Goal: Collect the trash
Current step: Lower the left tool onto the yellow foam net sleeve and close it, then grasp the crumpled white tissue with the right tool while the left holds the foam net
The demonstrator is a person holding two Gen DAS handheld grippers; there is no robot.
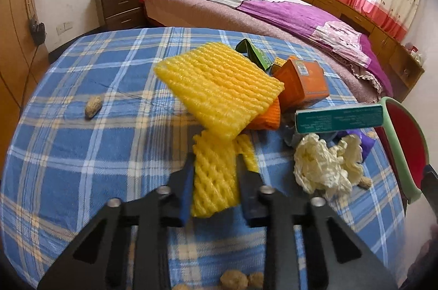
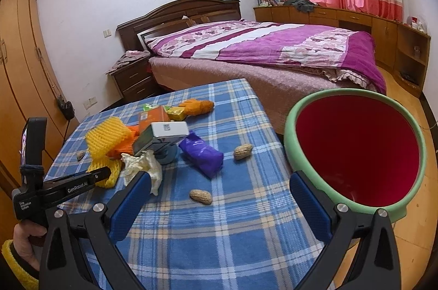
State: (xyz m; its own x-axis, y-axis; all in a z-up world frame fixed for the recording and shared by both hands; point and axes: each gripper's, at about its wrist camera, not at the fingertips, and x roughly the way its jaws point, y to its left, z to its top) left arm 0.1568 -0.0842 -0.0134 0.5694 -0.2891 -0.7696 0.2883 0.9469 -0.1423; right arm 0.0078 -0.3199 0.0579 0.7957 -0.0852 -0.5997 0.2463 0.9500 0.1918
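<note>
Left gripper was closed on yellow foam net, pads pressing lower end, rest of net raised above blue plaid tablecloth. Right gripper stood wide, nothing between pads; right finger touched green rim of red basin. Basin inside looked bare, as far as visible. Trash lay on cloth: orange box, teal box, crumpled tissue, purple wrapper, peanuts. Green carton lay behind net.
</note>
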